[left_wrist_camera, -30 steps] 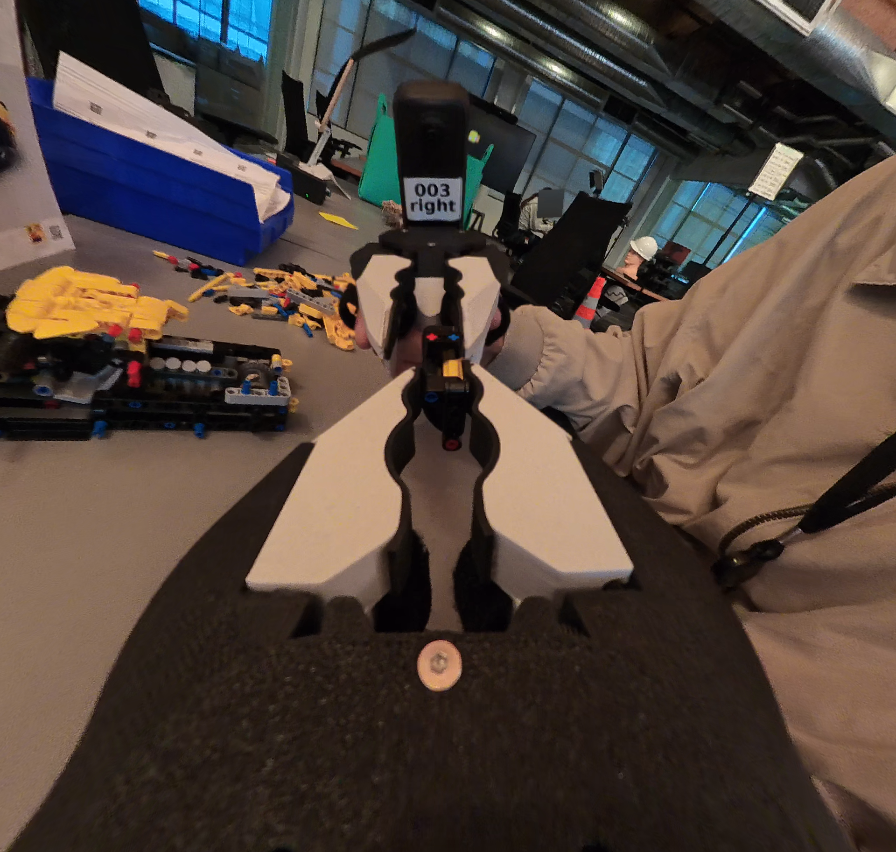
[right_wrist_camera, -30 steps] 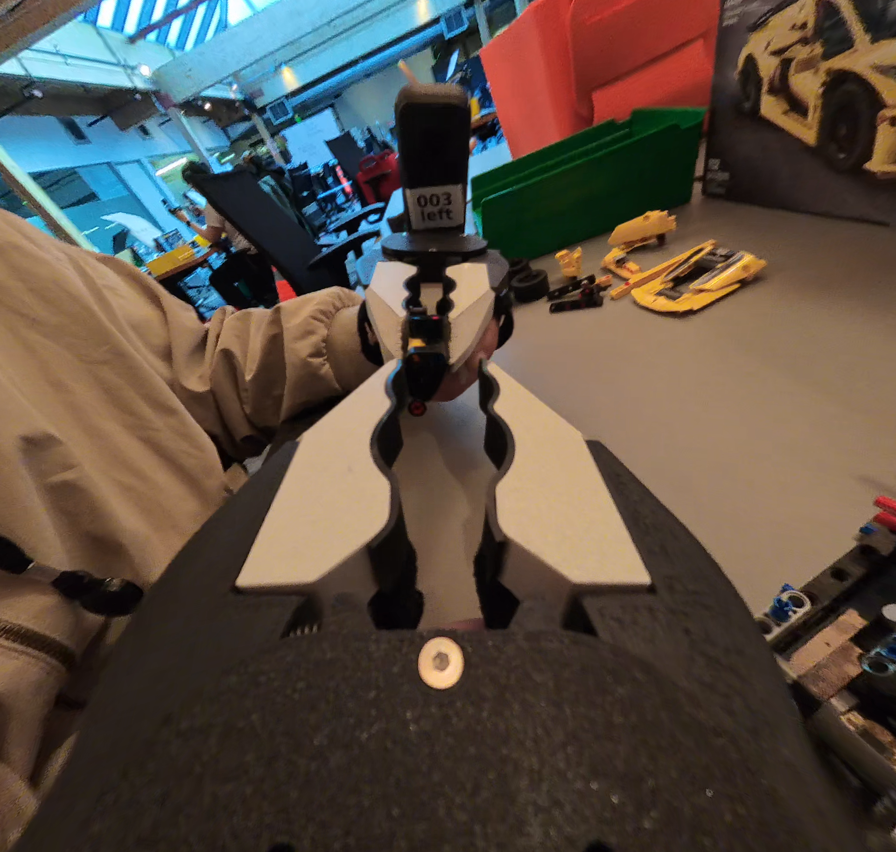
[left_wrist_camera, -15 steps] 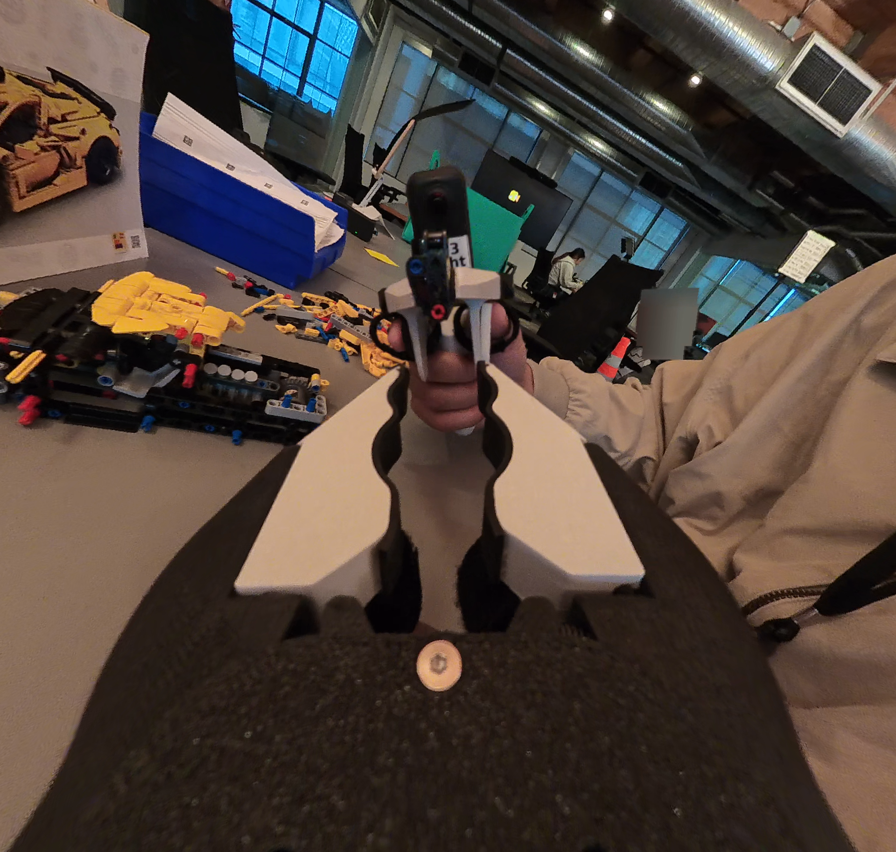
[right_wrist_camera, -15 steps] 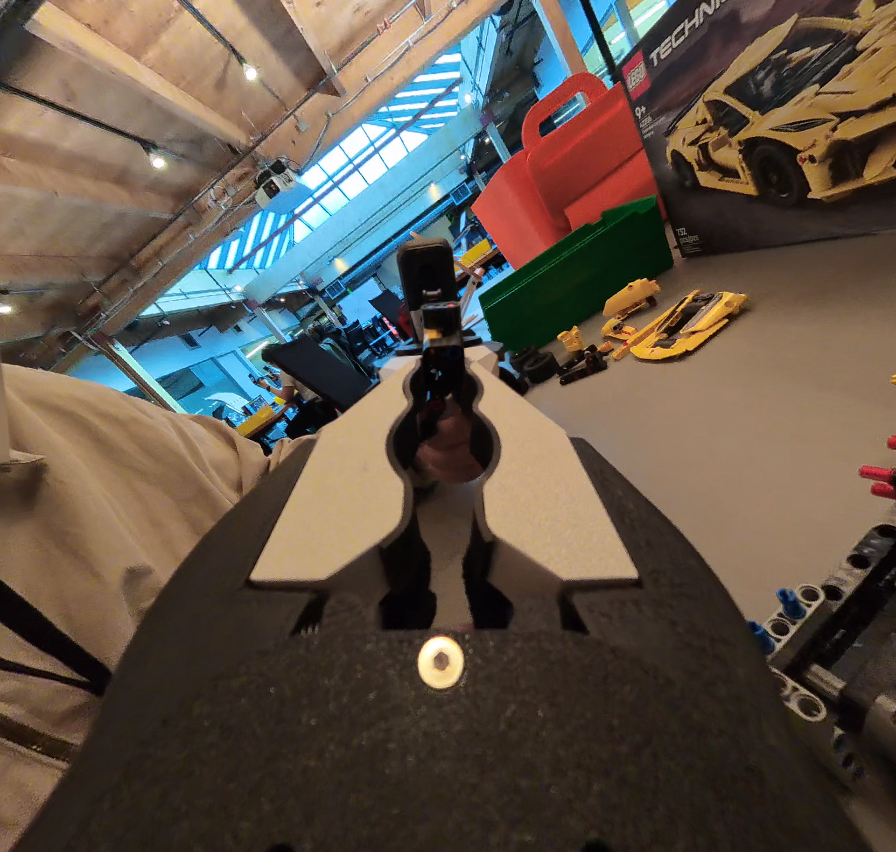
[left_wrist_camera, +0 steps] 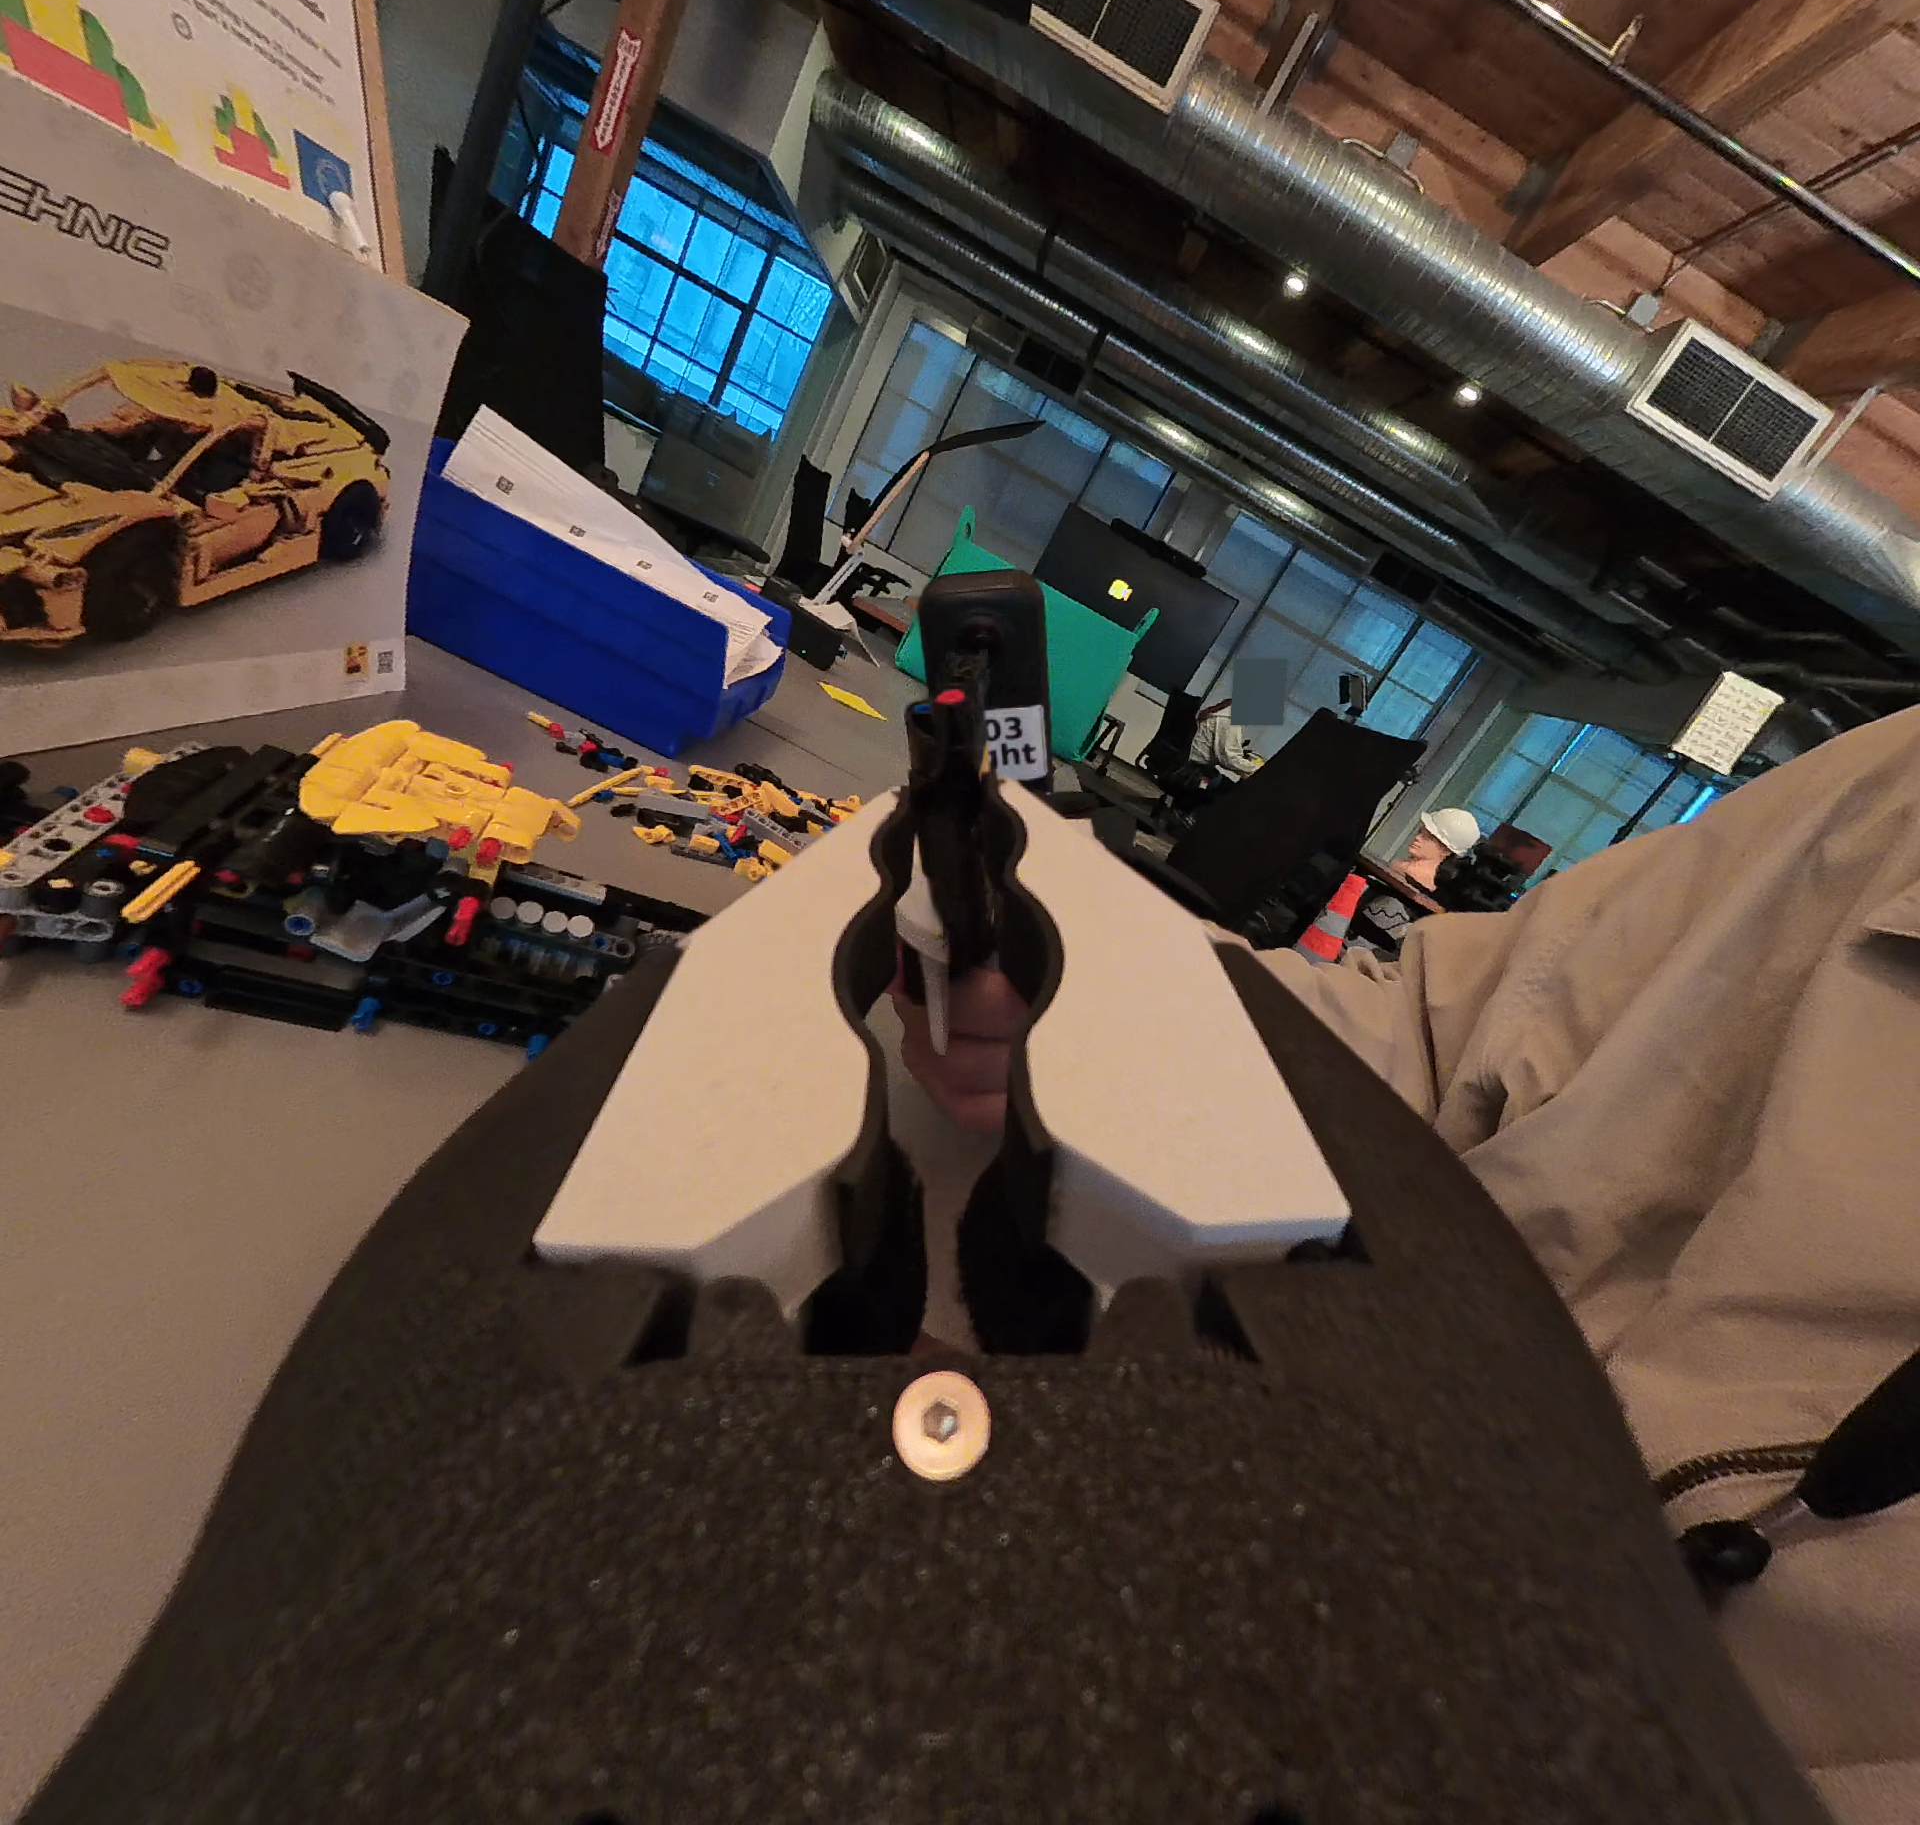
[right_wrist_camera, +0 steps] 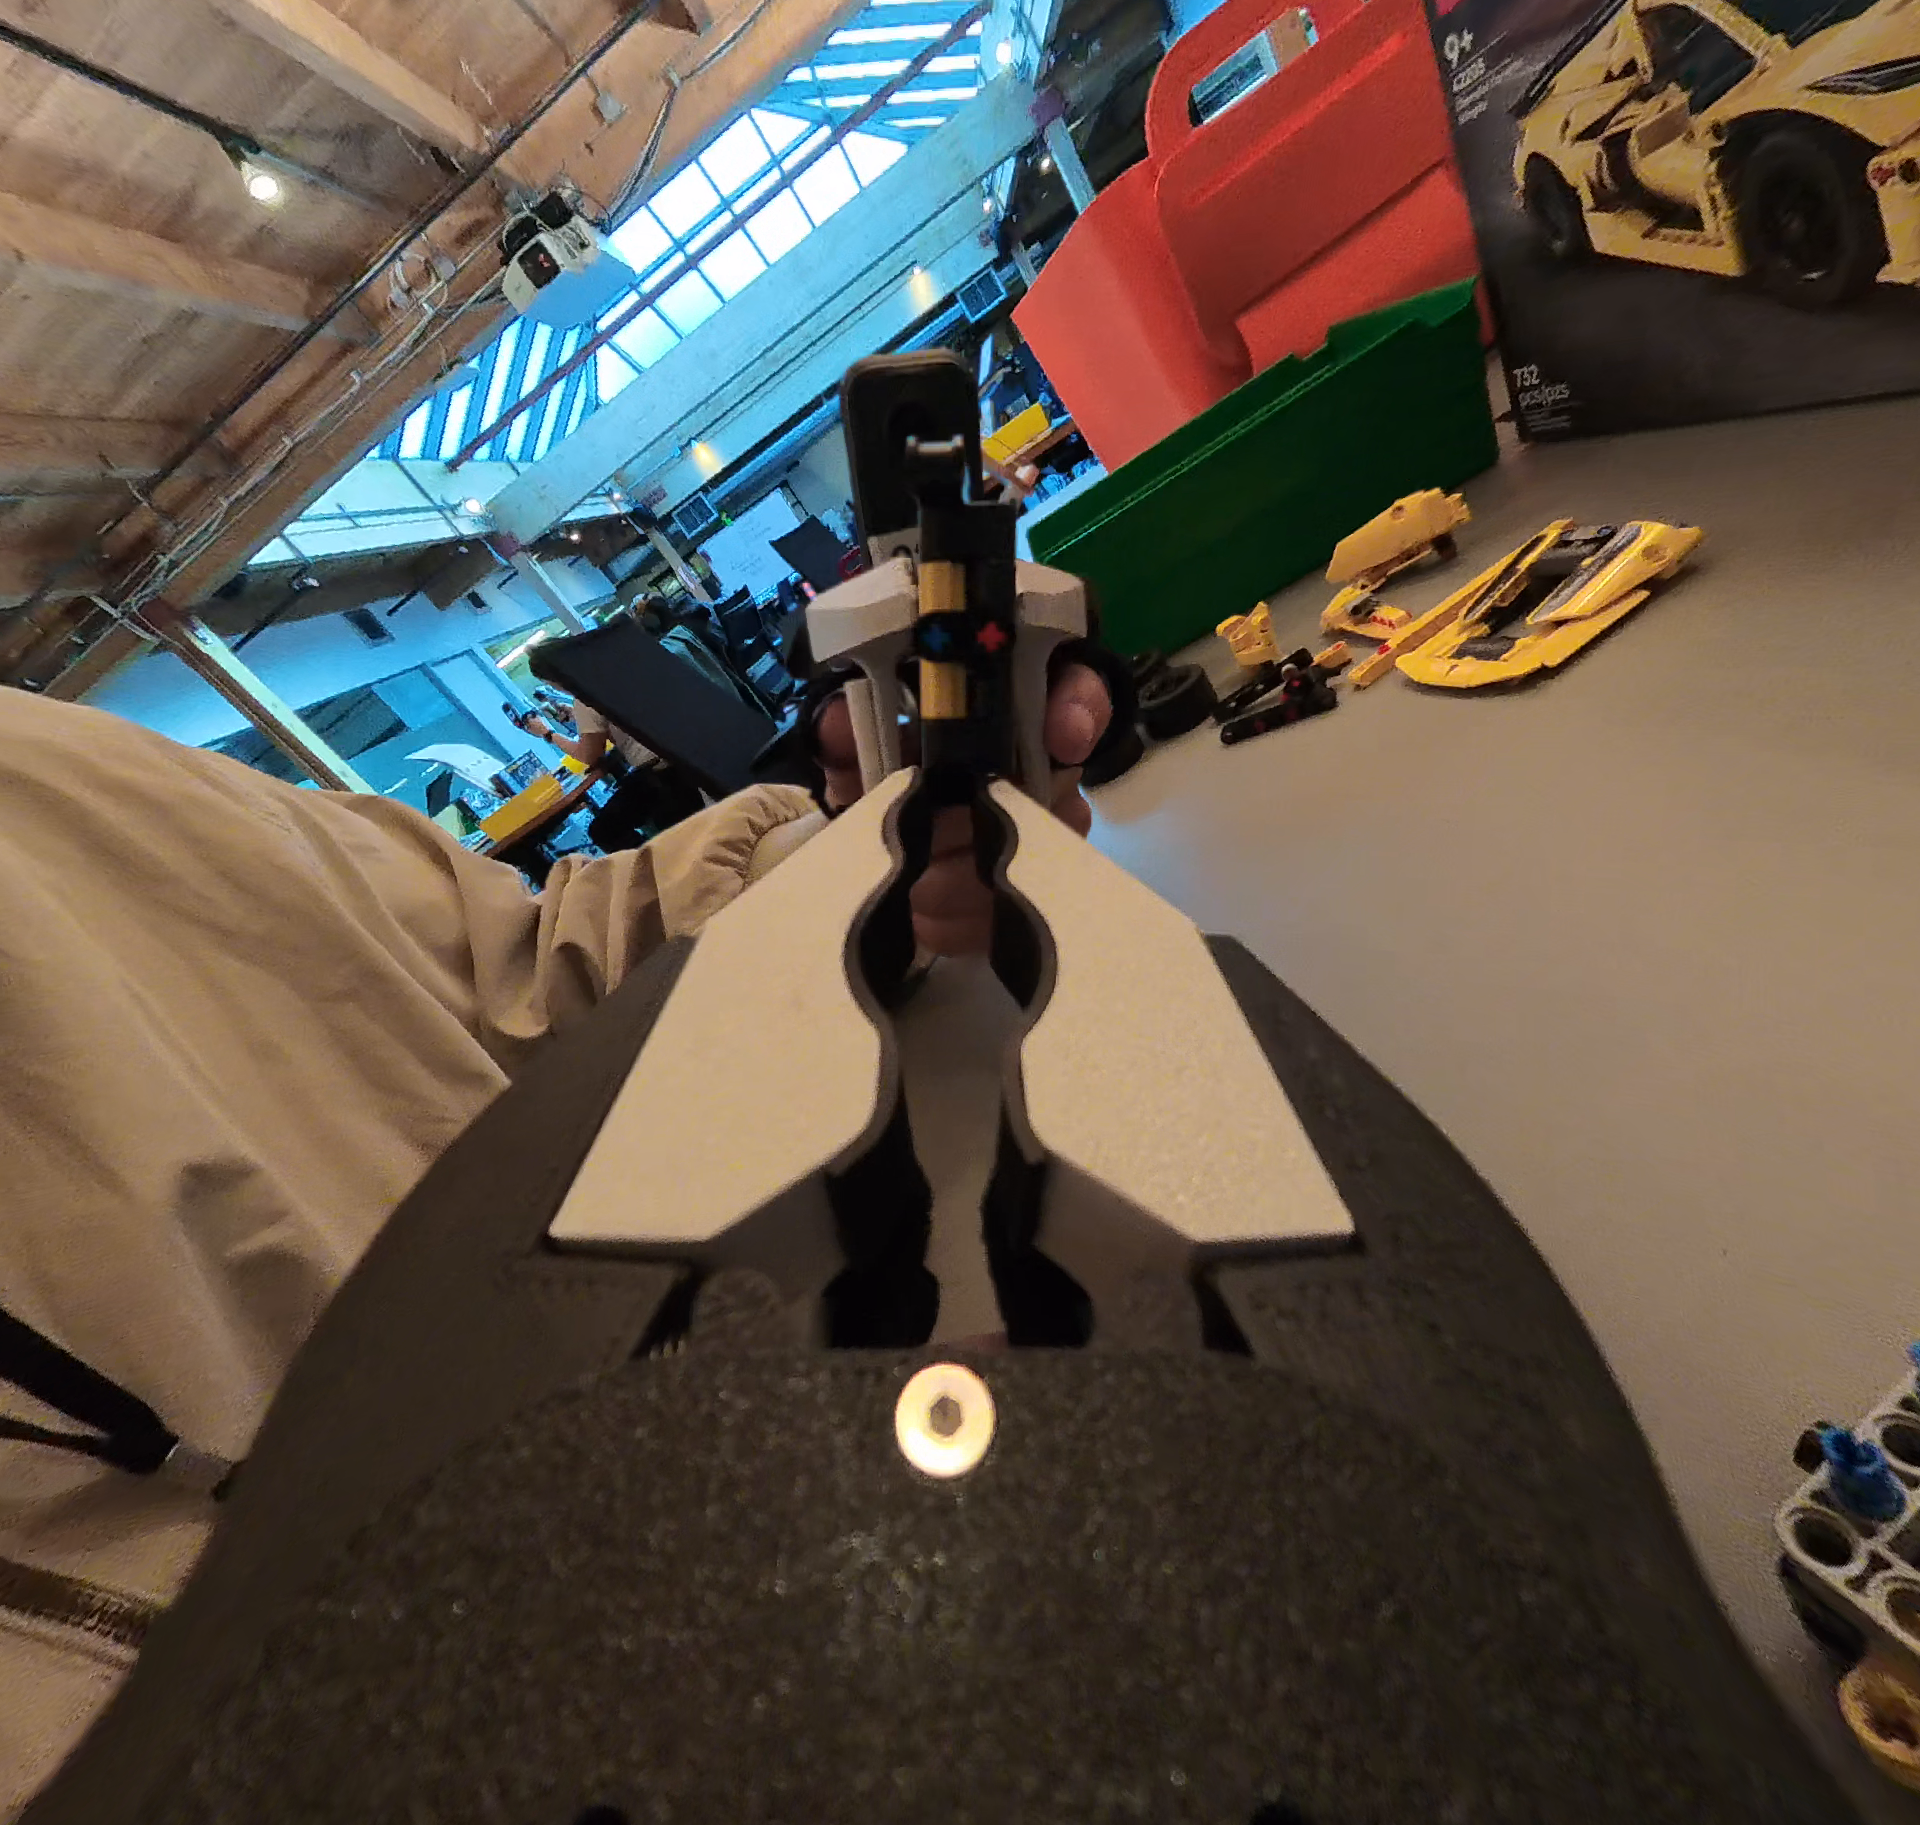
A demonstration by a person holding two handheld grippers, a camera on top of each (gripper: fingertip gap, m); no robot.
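A small black brick assembly [right_wrist_camera: 961, 622] with yellow bands and red and blue pins stands upright between my two grippers, which face each other above the grey table [right_wrist_camera: 1507, 944]. My right gripper [right_wrist_camera: 951, 788] is shut on its lower end. In the left wrist view, my left gripper [left_wrist_camera: 951, 804] has its jaws closed in on the same assembly [left_wrist_camera: 940, 767], whose red-pinned top sticks up above the fingertips. The left gripper's white fingers [right_wrist_camera: 871, 695] flank the piece in the right wrist view. A hand shows behind each gripper.
A black and yellow model car chassis [left_wrist_camera: 312, 871] and loose parts [left_wrist_camera: 717, 819] lie on the table by a blue bin [left_wrist_camera: 561, 591] and a car box [left_wrist_camera: 187, 528]. A green bin [right_wrist_camera: 1278, 487], a red case [right_wrist_camera: 1247, 196] and yellow body panels [right_wrist_camera: 1527, 612] lie on the other side. Left and right tips are no more than a few centimetres apart.
The grippers came apart with the assembly in the right one, then came together again. The left jaws have narrowed around the piece. Both grippers now tilt upward more.
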